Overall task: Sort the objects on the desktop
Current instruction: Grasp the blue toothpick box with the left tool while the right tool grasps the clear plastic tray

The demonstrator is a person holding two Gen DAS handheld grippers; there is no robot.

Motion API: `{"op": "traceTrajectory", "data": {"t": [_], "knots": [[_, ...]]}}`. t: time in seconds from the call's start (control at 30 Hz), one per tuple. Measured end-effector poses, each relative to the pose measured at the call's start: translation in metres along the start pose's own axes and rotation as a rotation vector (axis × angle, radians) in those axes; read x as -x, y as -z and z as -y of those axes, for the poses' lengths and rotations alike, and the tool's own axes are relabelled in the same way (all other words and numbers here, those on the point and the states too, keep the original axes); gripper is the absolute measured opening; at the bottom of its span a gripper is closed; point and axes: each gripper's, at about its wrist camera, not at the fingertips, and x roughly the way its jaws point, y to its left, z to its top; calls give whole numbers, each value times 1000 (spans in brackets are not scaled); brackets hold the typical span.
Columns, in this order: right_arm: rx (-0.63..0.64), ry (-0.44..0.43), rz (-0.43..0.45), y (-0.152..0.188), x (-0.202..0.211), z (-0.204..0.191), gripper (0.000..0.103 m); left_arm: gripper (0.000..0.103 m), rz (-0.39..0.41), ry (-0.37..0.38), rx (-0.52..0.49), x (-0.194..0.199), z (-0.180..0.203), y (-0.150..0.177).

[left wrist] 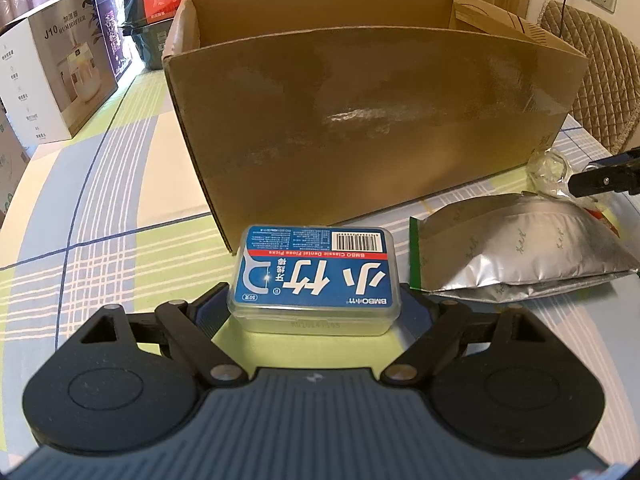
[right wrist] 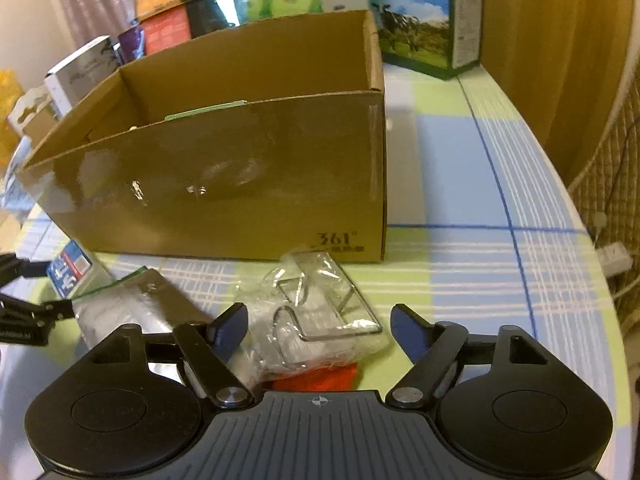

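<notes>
My left gripper [left wrist: 314,300] is shut on a clear floss-pick box with a blue label [left wrist: 314,276], just in front of the open cardboard box [left wrist: 360,120]. To its right a silver foil pouch [left wrist: 520,248] lies on the checked tablecloth. In the right wrist view my right gripper [right wrist: 320,330] is open, its fingers on either side of a clear plastic packet with a bent metal wire piece [right wrist: 320,312]. Something red [right wrist: 320,378] shows under the packet. The foil pouch [right wrist: 132,300], the floss-pick box [right wrist: 68,268] and the left gripper [right wrist: 32,292] appear at the left.
The cardboard box [right wrist: 240,184] fills the middle of the table, with something pale green inside. Stacked product boxes [left wrist: 52,64] stand at the left and back. A green carton [right wrist: 424,20] stands at the back right, a quilted chair [left wrist: 592,60] beyond the right edge.
</notes>
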Motion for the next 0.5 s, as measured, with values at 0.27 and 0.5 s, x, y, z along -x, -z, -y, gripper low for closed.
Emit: {"op": "traceTrajectory", "data": {"t": [0.27,0.5], "knots": [[-13,-73,-36,4,-16,10,76,85,4,-4,-3,-5,1,-1],[-48,-52,-35,1,-10,6,55,85,-3,0,16,-8,-1,-1]]}}
